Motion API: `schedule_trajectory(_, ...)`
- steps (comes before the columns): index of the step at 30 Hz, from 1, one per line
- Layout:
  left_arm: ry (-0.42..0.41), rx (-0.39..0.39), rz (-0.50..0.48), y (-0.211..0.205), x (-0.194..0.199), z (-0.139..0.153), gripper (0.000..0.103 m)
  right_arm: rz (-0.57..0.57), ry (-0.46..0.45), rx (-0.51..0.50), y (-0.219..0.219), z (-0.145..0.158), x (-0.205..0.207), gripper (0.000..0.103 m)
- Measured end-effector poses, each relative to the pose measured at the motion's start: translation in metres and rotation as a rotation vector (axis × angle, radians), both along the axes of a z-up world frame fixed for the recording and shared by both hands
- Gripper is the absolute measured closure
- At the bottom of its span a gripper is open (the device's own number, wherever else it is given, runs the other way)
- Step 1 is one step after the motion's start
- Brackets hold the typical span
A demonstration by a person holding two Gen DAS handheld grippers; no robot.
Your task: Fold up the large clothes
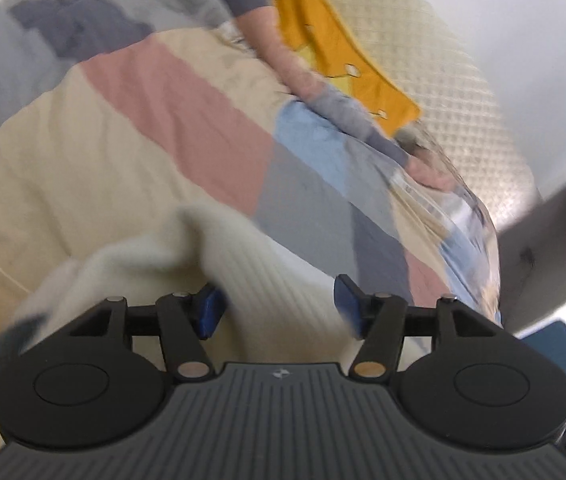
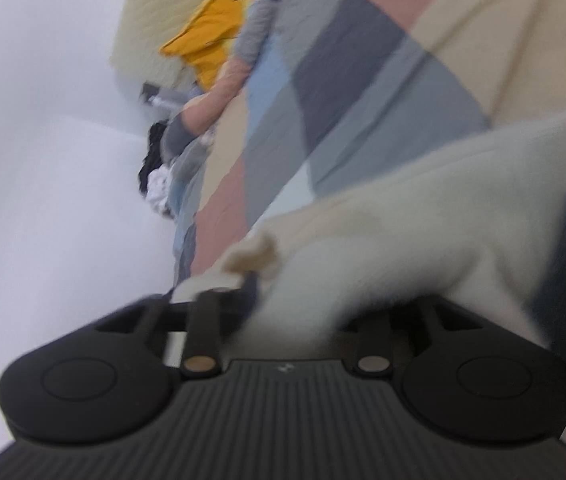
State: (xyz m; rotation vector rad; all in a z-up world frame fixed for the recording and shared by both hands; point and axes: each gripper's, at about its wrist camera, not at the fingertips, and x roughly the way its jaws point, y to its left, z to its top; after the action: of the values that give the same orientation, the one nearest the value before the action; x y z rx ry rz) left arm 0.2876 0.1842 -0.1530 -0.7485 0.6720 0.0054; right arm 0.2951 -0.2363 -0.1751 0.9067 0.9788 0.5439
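The cream-white ribbed knit garment (image 1: 131, 264) lies bunched on a patchwork quilt of beige, dusty-pink, grey and pale-blue blocks (image 1: 155, 92), close under both cameras. No container shows in either view.

In the left wrist view the left gripper (image 1: 279, 306) hovers over the knit with its jaws spread wide; the blue fingertips (image 1: 209, 312) stand well apart, with only ribbed fabric lying between and beneath them, nothing pinched.

In the right wrist view the right gripper (image 2: 283, 292) is tilted hard, so the quilt (image 2: 363, 80) runs diagonally across the frame. The cream knit (image 2: 403, 208) drapes over the front of the gripper, covering the right finger and most of the gap; only the left finger's tip pokes out, with a fold of cloth bunched against it. Whether the jaws are closed on the fabric cannot be told through the blur and the covering cloth.

The left view alone shows a person's bare forearm in a grey sleeve (image 1: 283, 56) reaching across the quilt, beside an orange-yellow printed cloth (image 1: 339, 48) lying on a cream waffle-textured cover (image 1: 455, 80). The right view alone shows a plain white wall (image 2: 43, 160).
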Motion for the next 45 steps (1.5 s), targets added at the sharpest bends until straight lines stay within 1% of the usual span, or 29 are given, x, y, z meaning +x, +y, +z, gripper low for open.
schedule_trajectory(1, -0.013, 0.018, -0.014, -0.006, -0.007, 0.006, 0.039, 0.006, -0.019, 0.001, 0.001, 0.005, -0.005, 0.038)
schedule_trajectory(2, -0.027, 0.04, -0.026, -0.012, -0.015, 0.012, 0.039, 0.013, -0.04, 0.002, 0.002, 0.01, -0.011, 0.035)
schedule_trajectory(4, -0.05, 0.086, -0.041, -0.023, -0.033, 0.023, 0.038, 0.018, -0.069, 0.0, 0.003, 0.019, -0.024, 0.034)
schedule_trajectory(6, -0.06, 0.101, -0.051, -0.031, -0.05, 0.031, 0.038, 0.018, -0.093, -0.007, 0.002, 0.025, -0.037, 0.034)
schedule_trajectory(10, -0.053, 0.124, -0.075, -0.044, -0.077, 0.039, 0.038, 0.037, -0.128, -0.022, 0.01, 0.032, -0.062, 0.034)
schedule_trajectory(12, -0.038, 0.145, -0.086, -0.049, -0.084, 0.04, 0.038, 0.044, -0.134, -0.033, 0.016, 0.034, -0.072, 0.034)
schedule_trajectory(14, -0.025, 0.169, -0.099, -0.054, -0.088, 0.038, 0.038, 0.054, -0.139, -0.075, 0.025, 0.033, -0.078, 0.035)
schedule_trajectory(15, -0.017, 0.19, -0.104, -0.056, -0.088, 0.036, 0.038, 0.044, -0.141, -0.118, 0.028, 0.033, -0.081, 0.035)
schedule_trajectory(16, -0.004, 0.215, -0.103, -0.058, -0.089, 0.034, 0.038, 0.029, -0.143, -0.154, 0.03, 0.031, -0.084, 0.039)
schedule_trajectory(17, 0.009, 0.234, -0.103, -0.061, -0.087, 0.032, 0.038, 0.012, -0.146, -0.191, 0.031, 0.03, -0.085, 0.046)
schedule_trajectory(19, 0.039, 0.269, -0.111, -0.065, -0.083, 0.026, 0.038, -0.02, -0.165, -0.261, 0.032, 0.028, -0.088, 0.05)
schedule_trajectory(22, 0.09, 0.316, -0.09, -0.068, -0.076, 0.014, 0.038, -0.064, -0.189, -0.334, 0.034, 0.026, -0.089, 0.05)
schedule_trajectory(24, 0.116, 0.324, -0.084, -0.07, -0.074, 0.008, 0.038, -0.096, -0.201, -0.383, 0.035, 0.023, -0.088, 0.05)
schedule_trajectory(28, 0.122, 0.379, -0.091, -0.077, -0.07, 0.006, 0.038, -0.131, -0.231, -0.483, 0.038, 0.018, -0.082, 0.05)
schedule_trajectory(30, 0.122, 0.385, -0.087, -0.078, -0.069, 0.006, 0.038, -0.146, -0.252, -0.552, 0.039, 0.017, -0.079, 0.051)
schedule_trajectory(31, 0.122, 0.382, -0.086, -0.077, -0.069, 0.005, 0.038, -0.161, -0.258, -0.586, 0.039, 0.017, -0.077, 0.053)
schedule_trajectory(32, 0.122, 0.379, -0.084, -0.077, -0.068, 0.005, 0.038, -0.183, -0.26, -0.611, 0.038, 0.016, -0.076, 0.059)
schedule_trajectory(33, 0.121, 0.372, -0.081, -0.075, -0.068, 0.005, 0.038, -0.21, -0.255, -0.629, 0.036, 0.016, -0.074, 0.064)
schedule_trajectory(34, 0.119, 0.365, -0.077, -0.074, -0.068, 0.005, 0.038, -0.244, -0.248, -0.645, 0.032, 0.016, -0.073, 0.071)
schedule_trajectory(35, 0.117, 0.358, -0.072, -0.073, -0.068, 0.006, 0.038, -0.277, -0.244, -0.655, 0.028, 0.016, -0.072, 0.072)
schedule_trajectory(38, 0.114, 0.35, -0.06, -0.07, -0.068, 0.007, 0.038, -0.354, -0.238, -0.633, 0.011, 0.015, -0.069, 0.072)
schedule_trajectory(39, 0.109, 0.374, -0.052, -0.071, -0.068, 0.009, 0.038, -0.377, -0.233, -0.632, 0.005, 0.015, -0.068, 0.072)
schedule_trajectory(41, 0.101, 0.449, -0.036, -0.075, -0.069, 0.013, 0.038, -0.417, -0.238, -0.664, -0.001, 0.016, -0.067, 0.072)
schedule_trajectory(42, 0.096, 0.467, -0.03, -0.075, -0.07, 0.015, 0.038, -0.434, -0.241, -0.674, -0.005, 0.016, -0.066, 0.072)
schedule_trajectory(43, 0.092, 0.469, -0.022, -0.074, -0.071, 0.016, 0.038, -0.451, -0.239, -0.674, -0.008, 0.016, -0.066, 0.072)
schedule_trajectory(45, 0.095, 0.449, -0.017, -0.069, -0.071, 0.017, 0.038, -0.486, -0.234, -0.679, -0.014, 0.016, -0.066, 0.074)
